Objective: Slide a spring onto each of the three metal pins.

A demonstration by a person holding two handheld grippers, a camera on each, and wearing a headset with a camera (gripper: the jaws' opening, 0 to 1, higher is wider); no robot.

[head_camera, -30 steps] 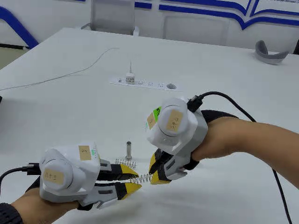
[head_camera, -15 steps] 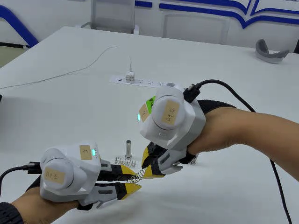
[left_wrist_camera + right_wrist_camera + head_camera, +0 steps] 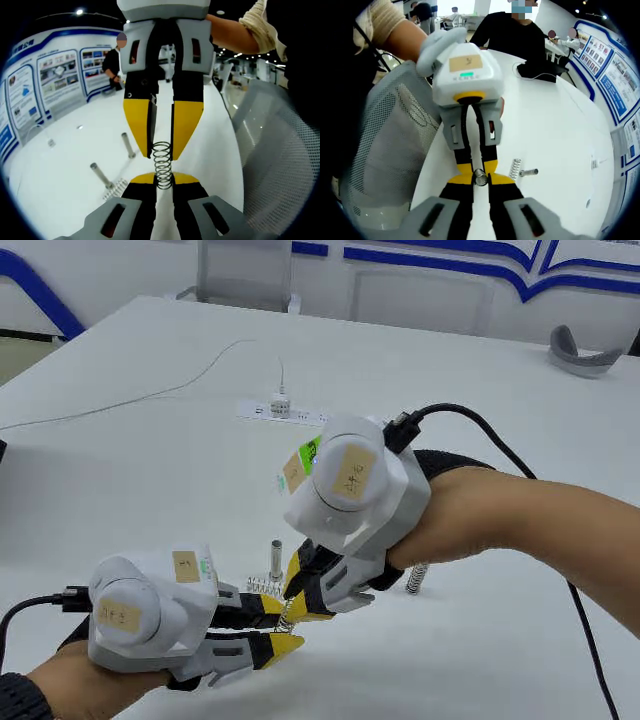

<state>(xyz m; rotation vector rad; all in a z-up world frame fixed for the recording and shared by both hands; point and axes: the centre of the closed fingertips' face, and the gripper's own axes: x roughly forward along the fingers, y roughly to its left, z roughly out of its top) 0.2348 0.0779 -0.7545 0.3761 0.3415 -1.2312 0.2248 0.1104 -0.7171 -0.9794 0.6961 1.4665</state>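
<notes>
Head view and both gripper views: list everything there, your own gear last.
table: one, white, under everything
power strip: one, white, far middle
thin cable: one, grey, far left
metal pins: two, silver, upright, bare
held spring: one, silver, clamped at both ends
loose spring: one, silver, lying beside a pin
third spring: one, silver, standing further right
left gripper: one, white, yellow-tipped, shut on held spring
right gripper: one, same colours, gripping its other end

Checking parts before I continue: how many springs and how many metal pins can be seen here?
Springs: 3 (held spring, lying spring, standing spring)
Metal pins: 2 (near pin, far pin)
Total: 5
</notes>
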